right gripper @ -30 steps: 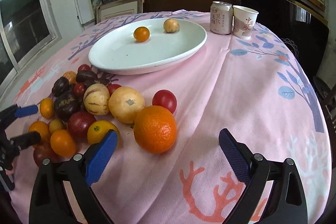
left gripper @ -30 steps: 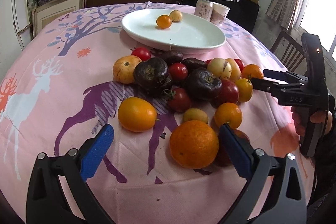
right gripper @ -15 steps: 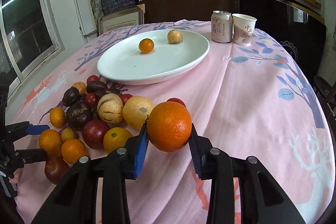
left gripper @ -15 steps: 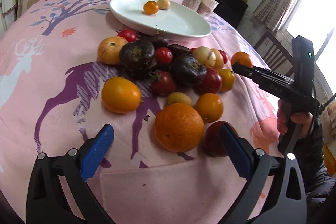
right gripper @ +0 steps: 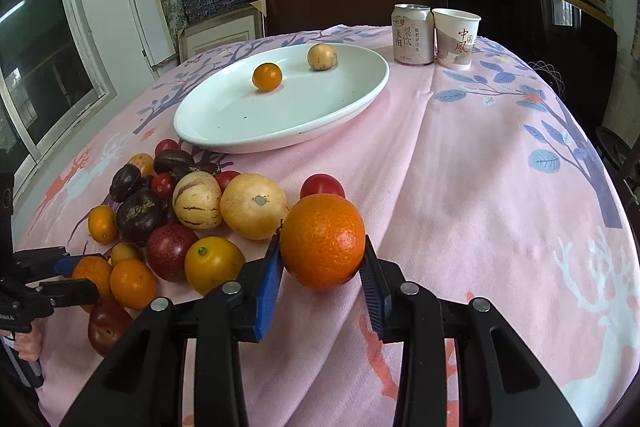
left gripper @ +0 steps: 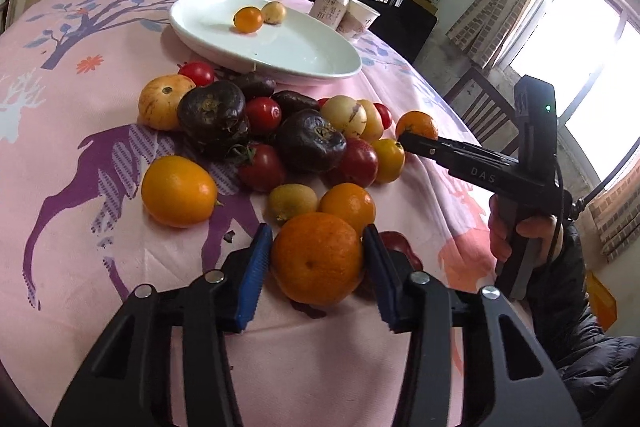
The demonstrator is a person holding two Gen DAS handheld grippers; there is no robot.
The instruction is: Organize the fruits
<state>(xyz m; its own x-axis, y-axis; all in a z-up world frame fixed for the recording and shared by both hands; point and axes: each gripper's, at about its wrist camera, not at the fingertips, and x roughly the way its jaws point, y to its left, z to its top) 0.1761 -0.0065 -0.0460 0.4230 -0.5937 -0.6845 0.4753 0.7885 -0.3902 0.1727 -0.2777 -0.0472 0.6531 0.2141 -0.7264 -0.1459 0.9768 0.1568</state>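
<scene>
Left gripper: tilted down toward the table, and its blue-padded jaws have just been closing; they now pinch a large round orange at the near edge of the fruit pile
Right gripper: also angled down, clenched on a second big orange, pads pressed to both its sides, at the right end of the pile
Right hand: seen from the left camera wrapped around the black handle, dark sleeve behind it
Left camera only: the brick-edged window, a wooden chair, and a dark red fruit half hidden behind the right pad
Right camera only: the striped cream fruit, and the drink can beside the paper cup, both upright
Plate: white oval plate on the pink printed tablecloth, holding a small orange fruit and a small tan fruit, well apart from both held oranges
</scene>
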